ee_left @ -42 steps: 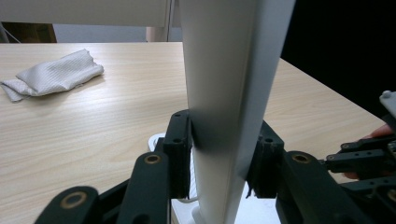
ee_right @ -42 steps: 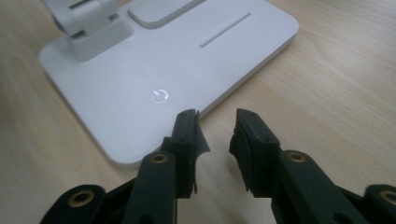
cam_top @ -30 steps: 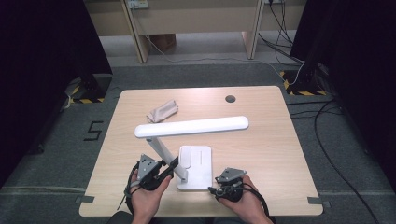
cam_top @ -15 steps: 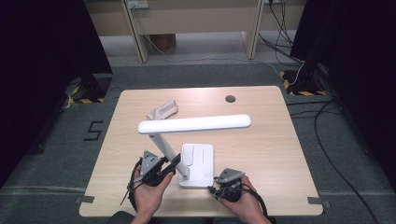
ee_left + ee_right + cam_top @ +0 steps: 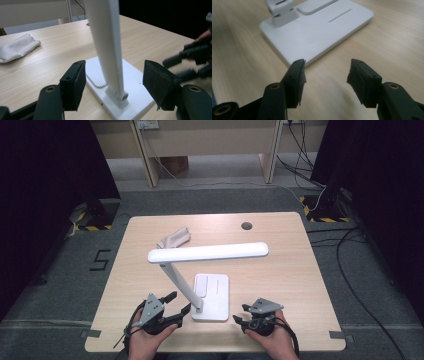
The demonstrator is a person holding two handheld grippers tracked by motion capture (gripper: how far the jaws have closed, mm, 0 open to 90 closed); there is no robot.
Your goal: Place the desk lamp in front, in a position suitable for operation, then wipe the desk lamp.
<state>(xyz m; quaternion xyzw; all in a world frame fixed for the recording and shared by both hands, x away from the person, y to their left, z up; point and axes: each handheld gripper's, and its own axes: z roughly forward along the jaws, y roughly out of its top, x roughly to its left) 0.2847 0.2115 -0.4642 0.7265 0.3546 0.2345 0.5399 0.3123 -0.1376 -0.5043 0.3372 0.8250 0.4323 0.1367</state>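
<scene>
We hold left gripper point(image 5: 176, 307) spread wide, jaws just opened, astride lamp point(image 5: 207, 252) arm, apparently untouched | right gripper point(image 5: 241, 314) spread, just opened, near base | one lamp mid-table | one cloth point(image 5: 174, 239) beyond | two grippers

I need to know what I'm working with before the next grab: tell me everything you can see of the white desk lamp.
The desk lamp looks like matte white plastic: a flat rectangular base with a ribbed pad and a thin slot, a slanted arm hinged at the base's near edge, and a long bar head lying level above the table. The base rests flat on the wood. The left claw straddles the arm with its jaws open, pads clear of it.
</scene>
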